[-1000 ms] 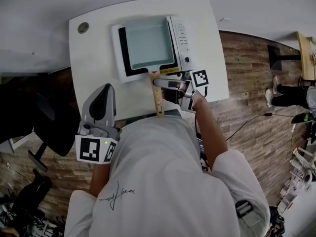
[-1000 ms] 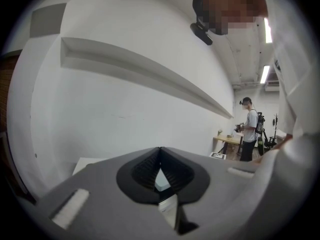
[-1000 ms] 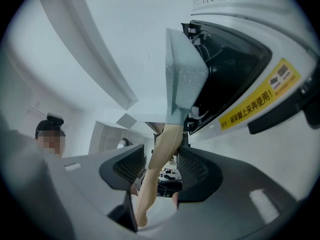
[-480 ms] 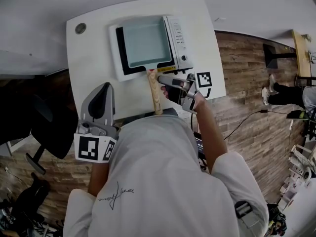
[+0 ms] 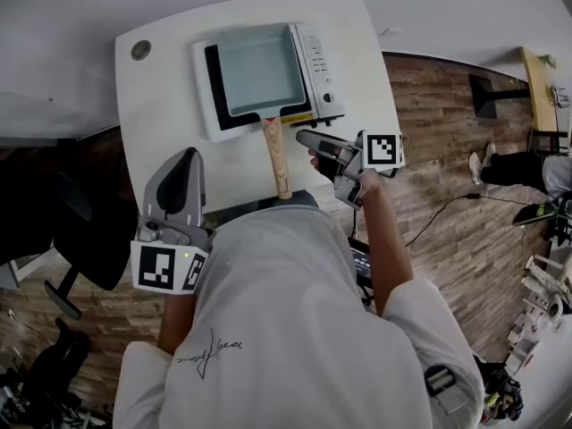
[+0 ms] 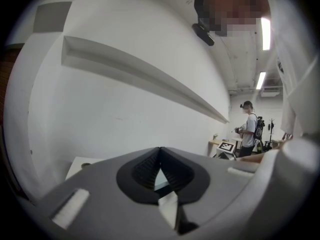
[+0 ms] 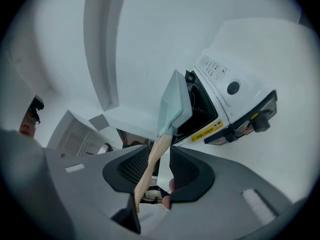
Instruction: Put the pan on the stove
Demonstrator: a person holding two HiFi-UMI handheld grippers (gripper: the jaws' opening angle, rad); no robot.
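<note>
Beside pan handle point(image 5: 278, 159), right tongs point(image 5: 304, 137) closing, seemingly empty, left tongs point(image 5: 188, 156) pressed together.

My own shirt point(image 5: 286, 329) covered the near edge of the table point(image 5: 161, 105), so no idea where it ended. The print on the stove point(image 5: 320, 61) panel was too small to read. In the left gripper view, the left gripper point(image 6: 160, 154) blocked most of the table, and a person point(image 6: 248, 129) far back was too tiny to make out. In the right gripper view, the pan point(image 7: 172, 106) sat edge-on, its inside out of sight.

Pale square pan point(image 5: 257, 68) atop white stove point(image 5: 316, 59)
</note>
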